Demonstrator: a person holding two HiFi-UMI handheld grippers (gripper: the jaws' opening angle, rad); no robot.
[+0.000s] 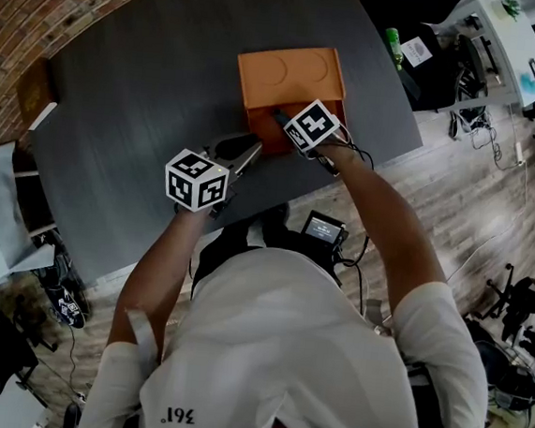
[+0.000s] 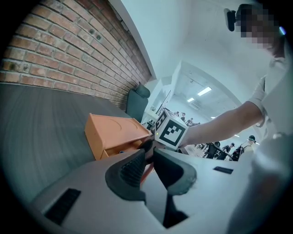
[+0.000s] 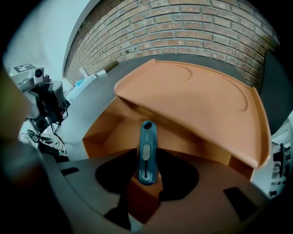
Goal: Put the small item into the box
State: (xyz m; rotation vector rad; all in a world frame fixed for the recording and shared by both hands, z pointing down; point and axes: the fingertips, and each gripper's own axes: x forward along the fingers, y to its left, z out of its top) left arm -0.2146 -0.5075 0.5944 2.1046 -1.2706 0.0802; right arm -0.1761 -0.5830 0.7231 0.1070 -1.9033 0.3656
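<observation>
On the dark desk [image 1: 146, 103] stands an orange box [image 1: 290, 74], its drawer [image 3: 112, 135] pulled out toward the person. The right gripper [image 3: 147, 170] points steeply down over the open drawer. The small item [image 3: 147, 146], a slim blue piece with a grey slider, stands upright between its jaws, and its upper end reaches over the inside of the drawer. The jaws stand apart on either side of the item. The pads appear to sit just off its sides rather than pressing on them, though the view is too tight to be sure. The left gripper [image 2: 149, 157] lies lower and more level, just beside the near left corner of the box. Its jaws are drawn nearly together, with only a thin gap between them.
</observation>
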